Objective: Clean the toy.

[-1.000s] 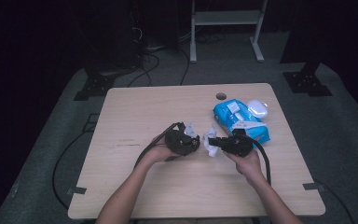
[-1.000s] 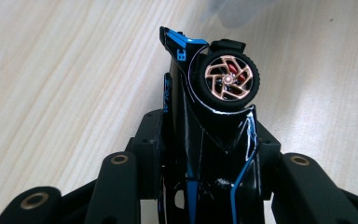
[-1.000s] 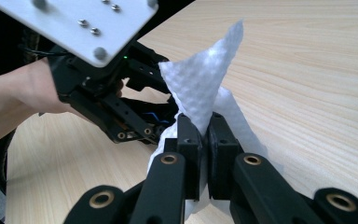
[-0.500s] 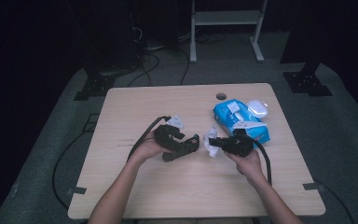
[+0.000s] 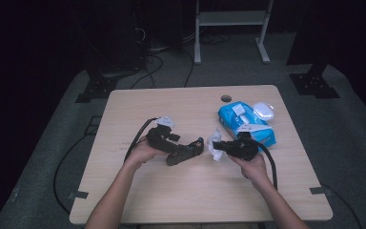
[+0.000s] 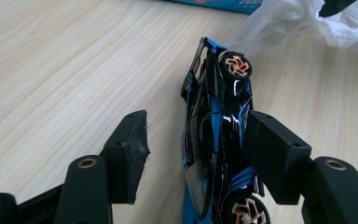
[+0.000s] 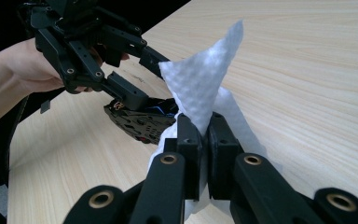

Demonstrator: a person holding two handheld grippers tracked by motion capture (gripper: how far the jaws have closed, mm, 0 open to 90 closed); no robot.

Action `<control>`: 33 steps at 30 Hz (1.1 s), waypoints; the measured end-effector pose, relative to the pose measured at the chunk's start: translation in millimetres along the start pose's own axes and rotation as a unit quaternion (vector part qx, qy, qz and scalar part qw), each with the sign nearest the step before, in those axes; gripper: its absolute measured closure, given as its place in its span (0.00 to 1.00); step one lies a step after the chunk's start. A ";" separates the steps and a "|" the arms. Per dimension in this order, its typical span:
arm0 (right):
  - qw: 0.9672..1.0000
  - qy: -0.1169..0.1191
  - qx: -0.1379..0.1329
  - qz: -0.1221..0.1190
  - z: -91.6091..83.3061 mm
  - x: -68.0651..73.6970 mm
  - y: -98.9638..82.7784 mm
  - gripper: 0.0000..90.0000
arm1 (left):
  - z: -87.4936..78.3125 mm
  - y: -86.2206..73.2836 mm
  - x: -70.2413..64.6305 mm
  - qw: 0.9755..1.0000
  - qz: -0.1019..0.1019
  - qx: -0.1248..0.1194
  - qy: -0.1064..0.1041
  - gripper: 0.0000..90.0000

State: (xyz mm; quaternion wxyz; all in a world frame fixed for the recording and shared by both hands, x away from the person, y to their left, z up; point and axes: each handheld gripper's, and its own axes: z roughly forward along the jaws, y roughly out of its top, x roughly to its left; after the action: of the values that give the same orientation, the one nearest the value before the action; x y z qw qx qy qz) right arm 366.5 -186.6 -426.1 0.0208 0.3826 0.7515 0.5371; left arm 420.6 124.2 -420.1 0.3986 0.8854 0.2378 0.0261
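A black and blue toy car (image 6: 214, 126) lies on its side on the table between the jaws of my left gripper (image 6: 196, 119). These jaws have just been opening. The left pad (image 6: 133, 149) stands clear of the car and the right pad (image 6: 268, 154) is close against its underside. In the high view the left gripper (image 5: 183, 149) and the car (image 5: 198, 143) are at mid-table. My right gripper (image 7: 203, 126) is shut on a white wipe (image 7: 200, 84), just right of the car. The high view has that right gripper (image 5: 221, 145) and the wipe (image 5: 214, 142) too.
A blue pack of wipes (image 5: 245, 121) lies behind the right gripper, with a white rounded case (image 5: 264, 110) beside it. A round hole (image 5: 226, 98) sits near the table's far edge. Cables trail from both grippers.
My left hand has drawn leftward away from the right gripper and its jaws have spread off the car. The right gripper with the wipe has kept still.
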 end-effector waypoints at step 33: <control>1.000 -0.011 0.008 -0.004 -5.0 -4.8 -2.4 0.94 | 45.9 -3.3 -45.9 0.991 0.112 0.052 0.049 0.38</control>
State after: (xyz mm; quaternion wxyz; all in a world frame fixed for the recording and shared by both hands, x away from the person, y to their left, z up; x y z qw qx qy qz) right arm 366.4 -193.8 -427.8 0.0282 0.3857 0.7572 0.5264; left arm 389.4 73.9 -447.1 0.3343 0.9236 0.1573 0.1020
